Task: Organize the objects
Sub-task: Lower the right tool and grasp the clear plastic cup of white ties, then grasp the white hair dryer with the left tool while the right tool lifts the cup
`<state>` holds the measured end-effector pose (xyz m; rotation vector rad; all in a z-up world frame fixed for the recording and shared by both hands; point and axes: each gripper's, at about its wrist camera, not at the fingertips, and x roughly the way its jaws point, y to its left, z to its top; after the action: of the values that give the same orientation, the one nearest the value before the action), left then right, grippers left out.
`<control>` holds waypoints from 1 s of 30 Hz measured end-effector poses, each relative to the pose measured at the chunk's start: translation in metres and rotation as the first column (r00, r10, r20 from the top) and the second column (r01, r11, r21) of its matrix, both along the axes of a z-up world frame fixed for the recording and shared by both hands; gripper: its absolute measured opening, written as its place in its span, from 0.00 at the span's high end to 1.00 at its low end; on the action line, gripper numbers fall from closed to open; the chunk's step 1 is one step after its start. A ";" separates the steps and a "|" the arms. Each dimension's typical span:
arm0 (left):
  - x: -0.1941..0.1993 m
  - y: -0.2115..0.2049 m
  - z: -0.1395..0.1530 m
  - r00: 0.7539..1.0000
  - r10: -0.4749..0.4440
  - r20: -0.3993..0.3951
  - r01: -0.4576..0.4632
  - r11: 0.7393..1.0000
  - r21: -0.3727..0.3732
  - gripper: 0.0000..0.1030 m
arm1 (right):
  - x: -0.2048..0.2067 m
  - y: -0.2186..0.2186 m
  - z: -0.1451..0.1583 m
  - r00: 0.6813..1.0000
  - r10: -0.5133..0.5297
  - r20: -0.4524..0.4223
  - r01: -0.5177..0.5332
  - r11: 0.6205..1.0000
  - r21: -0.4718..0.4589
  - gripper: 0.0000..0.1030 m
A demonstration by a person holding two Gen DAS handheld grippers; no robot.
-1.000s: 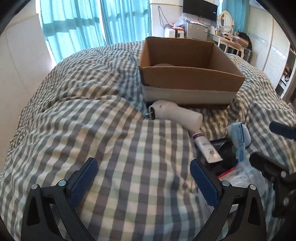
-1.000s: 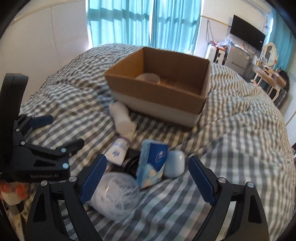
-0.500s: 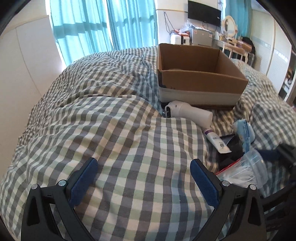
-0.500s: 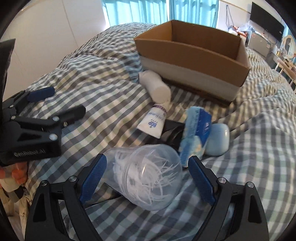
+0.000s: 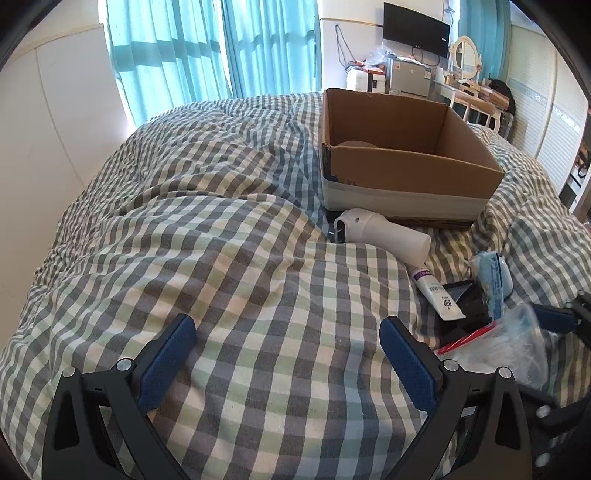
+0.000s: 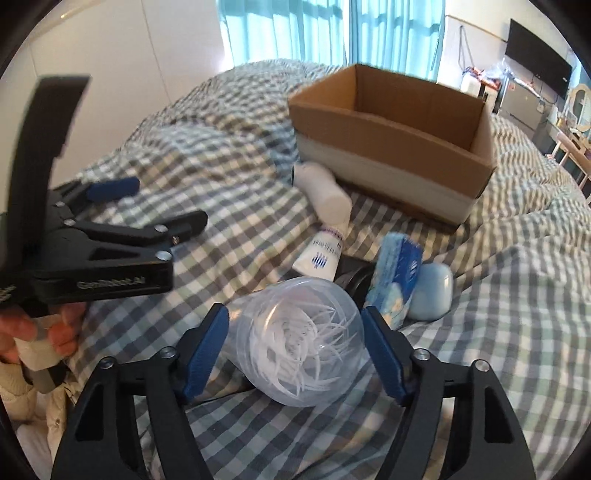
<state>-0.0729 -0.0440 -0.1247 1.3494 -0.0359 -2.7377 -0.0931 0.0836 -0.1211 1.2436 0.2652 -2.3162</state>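
Observation:
My right gripper [image 6: 295, 336] has closed its blue pads on a clear plastic jar of white picks [image 6: 299, 339], which lies on the checked bedspread. The jar also shows in the left wrist view [image 5: 513, 343]. Beyond it lie a white tube [image 6: 321, 254], a blue tissue pack [image 6: 393, 280], a pale blue case [image 6: 432, 291], a black object [image 6: 354, 275] and a white bottle [image 6: 325, 192]. An open cardboard box [image 6: 391, 125] stands behind them. My left gripper [image 5: 288, 350] is open and empty over bare bedspread, left of the pile.
The checked duvet [image 5: 221, 221] rises in soft folds. A roll of tape [image 5: 354, 144] lies inside the box. Curtains [image 5: 207, 48], a TV [image 5: 415, 24] and a dresser [image 5: 472, 96] stand behind the bed.
My right gripper moved forward and down and its pads closed in around the clear jar. My left gripper drew back a little to the left and stayed open.

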 end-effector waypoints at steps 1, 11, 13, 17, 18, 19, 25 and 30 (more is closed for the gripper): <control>-0.002 0.000 0.000 1.000 0.002 0.002 -0.002 1.000 0.003 0.00 | -0.003 0.000 0.002 1.000 -0.004 -0.010 0.004 1.000 -0.001 0.31; -0.035 0.006 0.005 1.000 -0.020 0.011 0.019 0.997 0.078 0.00 | -0.035 0.043 0.067 0.975 -0.121 -0.185 0.123 0.992 0.001 0.33; -0.044 0.010 0.007 0.999 -0.031 0.008 0.030 0.996 0.085 0.00 | -0.045 0.052 0.078 0.966 -0.142 -0.216 0.146 0.989 0.002 0.33; -0.064 0.021 0.011 0.999 -0.048 -0.006 0.048 0.995 0.085 0.00 | -0.065 0.062 0.085 0.943 -0.183 -0.277 0.200 0.979 0.035 0.34; -0.070 0.025 0.011 0.999 -0.053 -0.011 0.053 0.995 0.089 0.00 | -0.071 0.065 0.085 0.939 -0.190 -0.288 0.213 0.976 0.051 0.34; -0.075 0.028 0.010 0.998 -0.060 -0.015 0.061 0.994 0.094 0.00 | -0.080 0.068 0.082 0.935 -0.198 -0.294 0.227 0.972 0.065 0.34; -0.107 0.056 -0.009 0.994 -0.105 0.023 0.102 0.989 0.104 0.00 | -0.112 0.080 0.063 0.934 -0.227 -0.276 0.264 0.959 0.103 0.34; -0.125 0.075 -0.034 0.989 -0.120 0.085 0.109 0.986 0.124 0.00 | -0.118 0.078 0.042 0.943 -0.202 -0.263 0.242 0.961 0.131 0.34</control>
<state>-0.1982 0.0311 -0.1583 1.5508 0.0465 -2.8097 -0.2109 0.1618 -0.0787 1.1050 0.4258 -2.6976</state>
